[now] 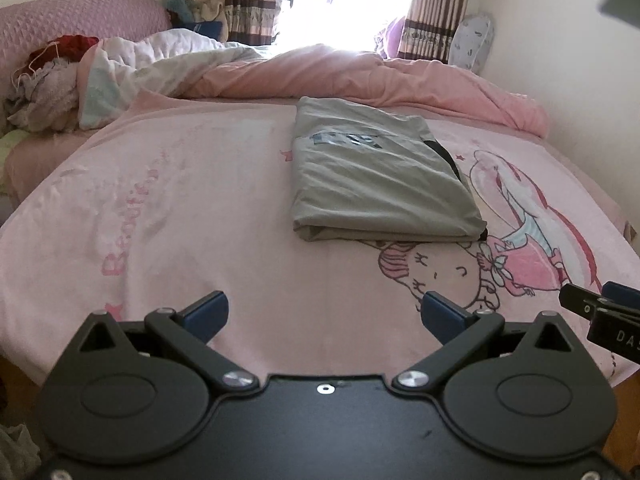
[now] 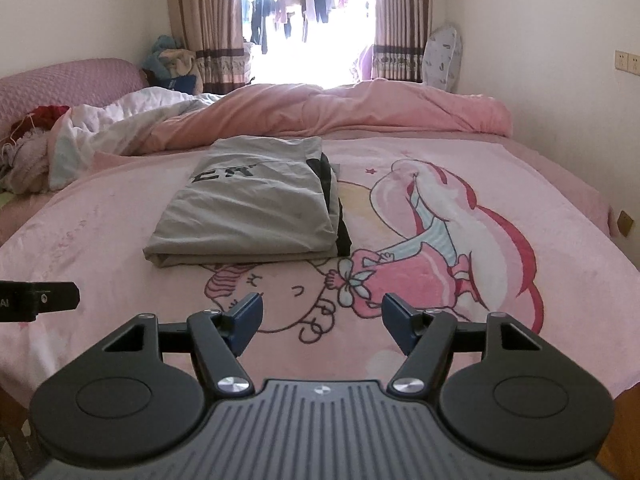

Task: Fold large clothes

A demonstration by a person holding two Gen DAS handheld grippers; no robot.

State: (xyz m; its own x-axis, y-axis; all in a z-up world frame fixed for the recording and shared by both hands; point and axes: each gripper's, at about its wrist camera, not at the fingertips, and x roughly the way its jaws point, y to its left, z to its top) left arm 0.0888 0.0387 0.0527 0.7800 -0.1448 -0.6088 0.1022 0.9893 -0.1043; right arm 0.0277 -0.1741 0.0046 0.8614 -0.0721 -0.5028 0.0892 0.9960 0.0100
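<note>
The grey garment (image 2: pixel 248 212) lies folded into a thick rectangle on the pink blanket (image 2: pixel 400 344), about the middle of the bed, its far end near the rumpled pink duvet (image 2: pixel 360 108) along the far edge. Dark lettering shows on its top face, and a black strip runs down its right side. Its near fold sits right at the cartoon girl's head (image 2: pixel 288 292) printed on the blanket.

Both tools hang back over the bed's near edge, well short of the garment. The left gripper (image 1: pixel 325 314) has its blue pads spread wide — nothing but blanket between them. The right gripper (image 2: pixel 320 316) stands apart too, jaws empty, the cartoon face showing through the gap.

At the bed's far left corner there's a heap of clothes (image 1: pixel 44 92) beside a white quilt (image 1: pixel 160 56).
</note>
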